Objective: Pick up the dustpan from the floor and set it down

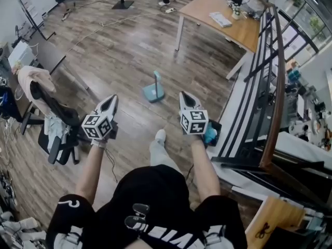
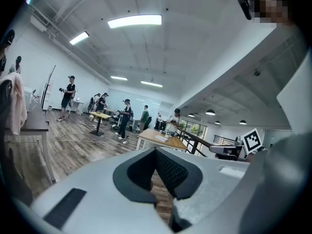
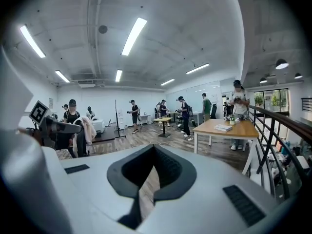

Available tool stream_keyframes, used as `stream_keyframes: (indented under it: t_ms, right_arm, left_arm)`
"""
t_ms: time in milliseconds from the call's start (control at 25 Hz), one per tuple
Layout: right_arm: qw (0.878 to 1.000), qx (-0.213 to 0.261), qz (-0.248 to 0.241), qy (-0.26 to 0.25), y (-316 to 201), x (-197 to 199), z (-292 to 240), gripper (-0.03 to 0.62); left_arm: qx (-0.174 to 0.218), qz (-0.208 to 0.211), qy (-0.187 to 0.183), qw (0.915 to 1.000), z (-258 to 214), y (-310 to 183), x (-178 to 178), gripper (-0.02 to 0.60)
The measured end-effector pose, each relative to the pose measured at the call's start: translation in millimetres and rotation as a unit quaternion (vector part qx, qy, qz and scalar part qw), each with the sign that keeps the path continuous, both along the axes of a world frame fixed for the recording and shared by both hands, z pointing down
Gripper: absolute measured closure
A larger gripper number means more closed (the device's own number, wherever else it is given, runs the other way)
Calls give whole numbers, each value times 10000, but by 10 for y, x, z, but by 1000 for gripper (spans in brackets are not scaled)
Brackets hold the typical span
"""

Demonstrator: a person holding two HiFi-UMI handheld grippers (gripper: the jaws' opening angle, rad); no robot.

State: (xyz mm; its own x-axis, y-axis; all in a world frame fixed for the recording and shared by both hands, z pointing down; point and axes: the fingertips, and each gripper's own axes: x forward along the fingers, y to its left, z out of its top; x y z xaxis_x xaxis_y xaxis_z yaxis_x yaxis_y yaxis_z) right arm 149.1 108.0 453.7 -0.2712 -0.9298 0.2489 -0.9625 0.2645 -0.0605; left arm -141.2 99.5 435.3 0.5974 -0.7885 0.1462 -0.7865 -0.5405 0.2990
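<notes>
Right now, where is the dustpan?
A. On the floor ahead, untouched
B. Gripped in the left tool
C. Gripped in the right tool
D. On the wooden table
A: the blue dustpan sits on the wood floor ahead of the person, apart from the left tool and the right tool, which are both shut with nothing between their jaws.
</notes>
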Motion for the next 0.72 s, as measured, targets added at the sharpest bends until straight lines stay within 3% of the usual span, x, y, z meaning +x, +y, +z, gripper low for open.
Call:
stream_keyframes:
  t_ms: [720]
  right_arm:
    - [9986, 15, -343, -397, -2311, 455, -288, 599]
  left_arm:
    - [42, -280, -331, 9991, -296, -2166, 454, 583]
